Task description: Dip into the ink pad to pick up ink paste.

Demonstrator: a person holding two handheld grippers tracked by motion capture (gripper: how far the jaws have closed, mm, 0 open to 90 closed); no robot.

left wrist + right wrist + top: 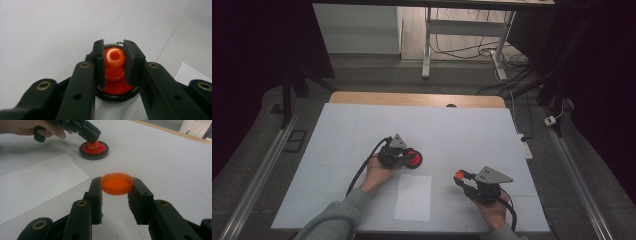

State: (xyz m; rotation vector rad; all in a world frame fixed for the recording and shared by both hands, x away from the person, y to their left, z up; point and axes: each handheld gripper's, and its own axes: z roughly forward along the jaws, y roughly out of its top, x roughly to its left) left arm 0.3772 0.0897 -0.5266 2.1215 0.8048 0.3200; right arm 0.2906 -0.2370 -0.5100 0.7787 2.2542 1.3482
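A round black-rimmed base with a red inside (415,160) sits on the white table just left of centre. An orange knob (114,58) with a hole in its top stands up from the red inside. My left gripper (114,50) is shut on that knob, one pad on each side. From the right gripper view, the left gripper (92,140) comes down on the base (100,149) from the upper left. At the right, my right gripper (460,176) is shut on a shallow orange cap (116,183), open side up, held a little above the table.
A white paper sheet (413,197) lies near the front edge between my two hands. The table top (462,130) is covered in white, with a wooden strip along its far edge. Beyond it are a desk frame and cables on the floor.
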